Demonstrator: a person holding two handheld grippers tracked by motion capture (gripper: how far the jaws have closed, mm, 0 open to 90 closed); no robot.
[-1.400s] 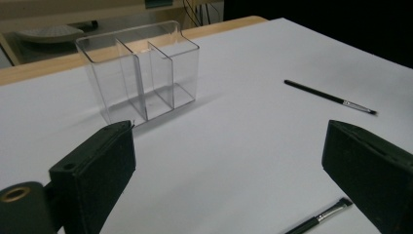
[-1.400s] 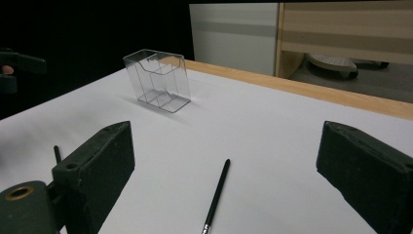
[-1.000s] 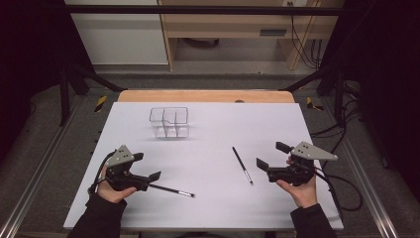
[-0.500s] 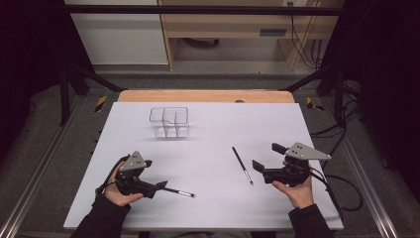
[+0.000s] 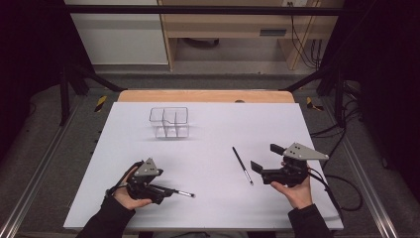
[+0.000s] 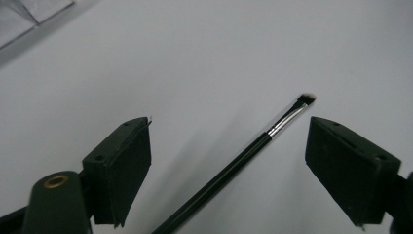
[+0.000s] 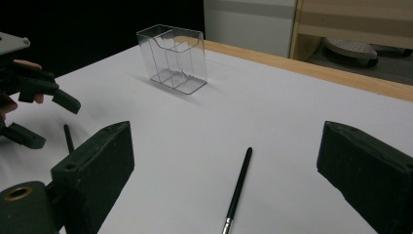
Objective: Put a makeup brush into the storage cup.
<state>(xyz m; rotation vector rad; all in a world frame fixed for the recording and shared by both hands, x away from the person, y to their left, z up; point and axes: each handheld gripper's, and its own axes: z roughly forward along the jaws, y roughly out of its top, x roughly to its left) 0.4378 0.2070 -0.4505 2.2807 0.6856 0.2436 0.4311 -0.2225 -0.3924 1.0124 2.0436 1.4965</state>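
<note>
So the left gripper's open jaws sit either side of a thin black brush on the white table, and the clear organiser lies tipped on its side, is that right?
Not quite: the clear organiser stands upright, as the right gripper view shows. The rest holds: the left gripper has been closing, its jaws not yet touching the brush on the table.

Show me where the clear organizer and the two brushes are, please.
clear organizer point(image 5: 170, 122): high view, front wall.
left brush point(image 6: 229, 169): left gripper view, black handle.
right brush point(image 5: 241, 164): high view, middle of handle.
</note>
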